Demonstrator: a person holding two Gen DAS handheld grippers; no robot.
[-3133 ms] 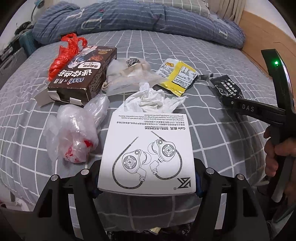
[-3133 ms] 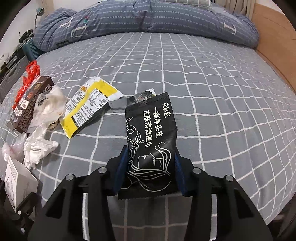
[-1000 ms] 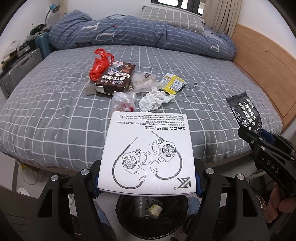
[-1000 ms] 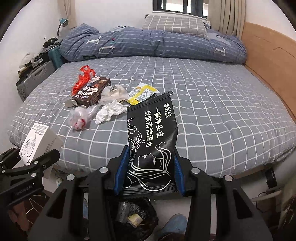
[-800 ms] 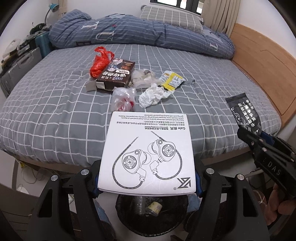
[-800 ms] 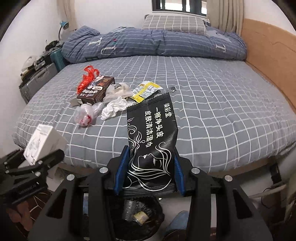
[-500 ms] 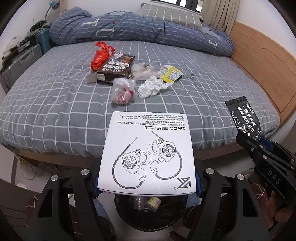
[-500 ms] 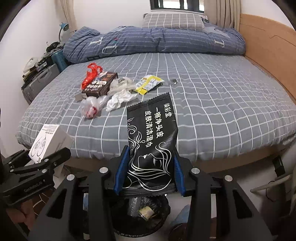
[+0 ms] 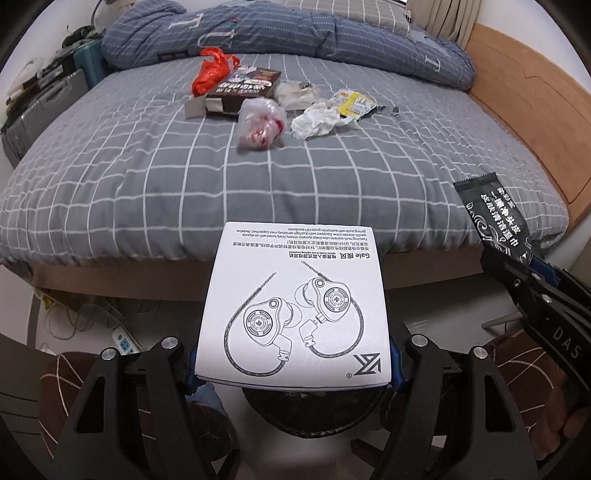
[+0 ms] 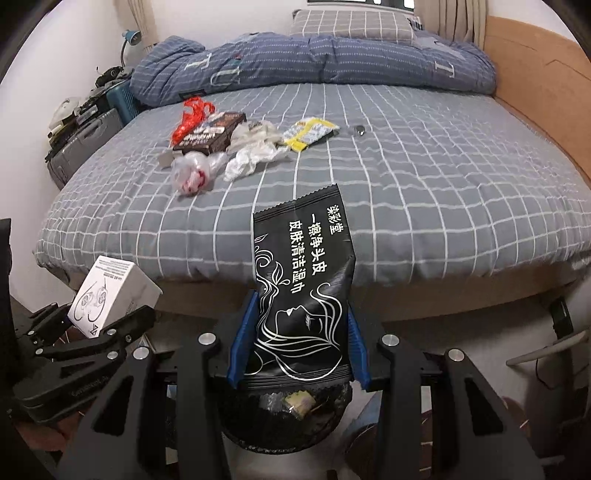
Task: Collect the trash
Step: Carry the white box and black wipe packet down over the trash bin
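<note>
My left gripper (image 9: 293, 373) is shut on a white earphone box (image 9: 293, 306) and holds it over a black trash bin (image 9: 314, 410) on the floor in front of the bed. My right gripper (image 10: 295, 354) is shut on a black wet-wipe packet (image 10: 301, 291), also above the bin (image 10: 288, 413). The packet also shows at the right of the left wrist view (image 9: 495, 218), and the box at the left of the right wrist view (image 10: 110, 291). More trash lies on the bed: a red bag (image 9: 210, 74), a brown box (image 9: 240, 92), a clear plastic bag (image 9: 260, 123), a crumpled tissue (image 9: 317, 123) and a yellow wrapper (image 9: 352, 105).
The grey checked bed (image 9: 147, 177) fills the middle, with a blue duvet (image 9: 295, 33) at its head and a wooden side board (image 9: 535, 122) on the right. Suitcases (image 10: 81, 147) stand left of the bed. A power strip and cables (image 9: 118, 336) lie under the bed edge.
Both grippers have pulled back from the bed with their items and dropped lower. The bin now sits right under both of them. Both grips are unchanged.
</note>
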